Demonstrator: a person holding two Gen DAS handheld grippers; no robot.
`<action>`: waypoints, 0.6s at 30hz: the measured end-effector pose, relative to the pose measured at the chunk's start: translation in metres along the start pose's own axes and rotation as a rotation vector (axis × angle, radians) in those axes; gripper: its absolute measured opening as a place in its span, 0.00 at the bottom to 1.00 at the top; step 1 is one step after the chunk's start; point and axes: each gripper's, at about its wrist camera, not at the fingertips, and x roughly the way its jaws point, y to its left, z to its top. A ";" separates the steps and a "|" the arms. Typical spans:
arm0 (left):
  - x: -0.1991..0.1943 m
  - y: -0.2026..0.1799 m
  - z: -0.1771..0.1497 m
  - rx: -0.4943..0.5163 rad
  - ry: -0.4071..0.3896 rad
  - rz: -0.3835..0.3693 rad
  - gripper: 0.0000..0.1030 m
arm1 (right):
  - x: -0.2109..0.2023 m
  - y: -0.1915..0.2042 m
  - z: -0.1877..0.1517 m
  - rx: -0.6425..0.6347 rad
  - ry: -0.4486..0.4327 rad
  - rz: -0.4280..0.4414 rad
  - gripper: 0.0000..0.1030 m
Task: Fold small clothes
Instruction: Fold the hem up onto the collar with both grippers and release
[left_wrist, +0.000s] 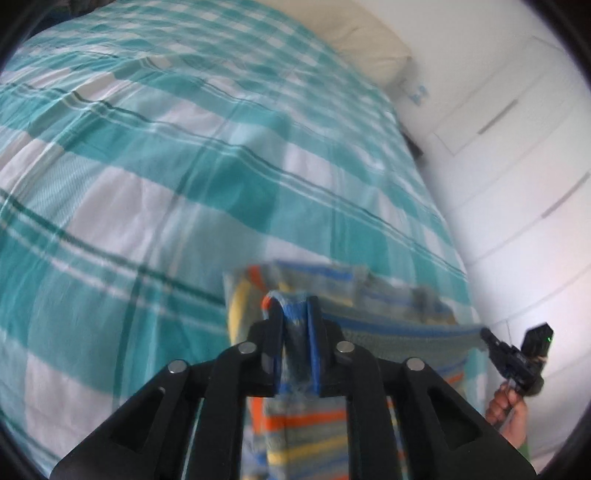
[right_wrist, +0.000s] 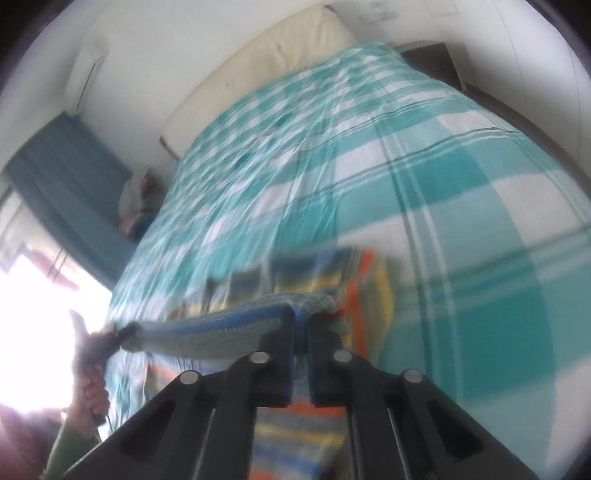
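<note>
A small striped garment (left_wrist: 399, 326) in blue, orange, yellow and grey hangs stretched between both grippers, above a bed. My left gripper (left_wrist: 293, 314) is shut on one corner, with a thick fold of the cloth bunched between its pads. In the right wrist view the right gripper (right_wrist: 301, 319) is shut on the other corner of the same top edge of the striped garment (right_wrist: 207, 332). Each gripper also shows in the other's view: the right gripper (left_wrist: 487, 338) at the far right, the left gripper (right_wrist: 127, 330) at the far left. The garment's lower part drapes down onto the bed.
The bed carries a teal and white checked cover (left_wrist: 147, 166) with a cream headboard (right_wrist: 258, 74) at its far end. White cupboard fronts (left_wrist: 517, 147) stand on one side. A blue curtain (right_wrist: 66, 177) and a bag of things (right_wrist: 136, 199) lie on the other. A person's hand (left_wrist: 506, 406) holds the right gripper.
</note>
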 end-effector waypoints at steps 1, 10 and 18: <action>0.012 0.005 0.009 -0.039 0.004 0.067 0.43 | 0.009 -0.009 0.007 0.036 -0.020 -0.033 0.14; -0.031 0.032 -0.023 0.030 -0.004 0.029 0.74 | -0.026 -0.002 -0.019 -0.144 -0.020 -0.085 0.26; -0.059 0.017 -0.119 0.200 0.080 0.058 0.81 | -0.055 0.025 -0.115 -0.355 0.158 -0.119 0.51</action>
